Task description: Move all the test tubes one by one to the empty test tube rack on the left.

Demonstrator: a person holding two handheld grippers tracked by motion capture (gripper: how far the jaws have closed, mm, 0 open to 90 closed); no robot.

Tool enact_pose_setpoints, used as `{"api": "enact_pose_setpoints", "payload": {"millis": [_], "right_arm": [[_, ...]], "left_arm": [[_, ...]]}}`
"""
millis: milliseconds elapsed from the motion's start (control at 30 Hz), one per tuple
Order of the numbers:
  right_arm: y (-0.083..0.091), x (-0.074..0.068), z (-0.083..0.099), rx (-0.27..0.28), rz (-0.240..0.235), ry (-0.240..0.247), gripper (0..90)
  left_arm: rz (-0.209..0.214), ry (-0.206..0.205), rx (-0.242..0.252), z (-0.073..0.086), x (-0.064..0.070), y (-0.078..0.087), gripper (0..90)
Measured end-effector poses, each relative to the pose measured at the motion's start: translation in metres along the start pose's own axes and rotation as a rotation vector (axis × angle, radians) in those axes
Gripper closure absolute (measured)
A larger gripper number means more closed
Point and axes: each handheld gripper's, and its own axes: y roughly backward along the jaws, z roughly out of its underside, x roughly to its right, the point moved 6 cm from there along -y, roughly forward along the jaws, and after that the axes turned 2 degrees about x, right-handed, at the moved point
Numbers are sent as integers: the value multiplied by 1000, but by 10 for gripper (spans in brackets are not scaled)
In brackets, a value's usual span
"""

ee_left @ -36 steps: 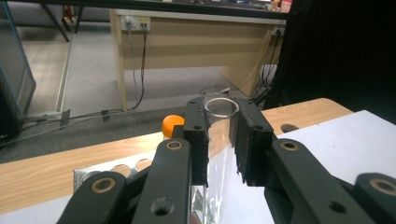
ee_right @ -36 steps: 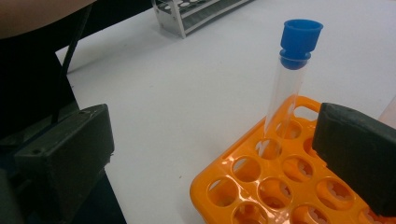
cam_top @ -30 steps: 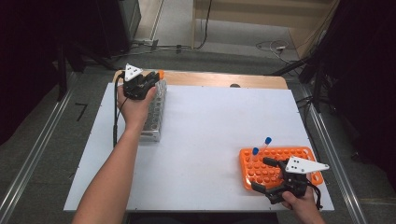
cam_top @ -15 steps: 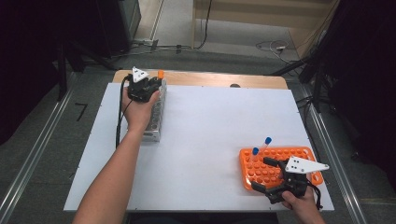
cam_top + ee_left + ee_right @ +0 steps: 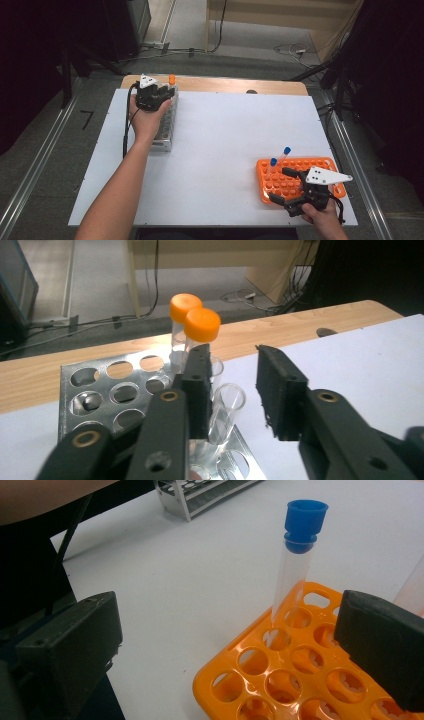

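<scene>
Left gripper, jaws parted and holding nothing, hovers over the metal rack at the table's far left, beside 2 orange-capped tubes. Right gripper, jaws wide and holding nothing, sits over the orange rack, near a blue-capped tube.

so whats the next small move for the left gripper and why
Probably ease the left gripper forward and a little up, then close on the nearer orange-capped tube. Its fingers stand open over the metal rack, with an uncapped clear tube between them and the capped tubes just beyond. Which tube is meant is a guess.
</scene>
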Motion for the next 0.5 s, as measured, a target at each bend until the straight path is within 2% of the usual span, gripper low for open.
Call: {"api": "enact_pose_setpoints", "payload": {"millis": [100,167,267,333,433,500], "right_arm": [[0,1,-1,4,2,-2,0],[0,2,-2,5,7,0,0],[-1,4,-2,6,17,-12,0],[-3,5,-2,4,25,-18,0],[-6,7,-2,0,37,-29,18],[-9,8,-2,-3,49,-33,36]], "left_arm": [[16,28,-3,0,2,4,465],[46,55,7,0,5,10,384],[77,56,12,1,11,17,258],[100,51,22,1,16,24,196],[143,66,38,1,27,36,119],[157,50,42,2,35,44,83]]}}
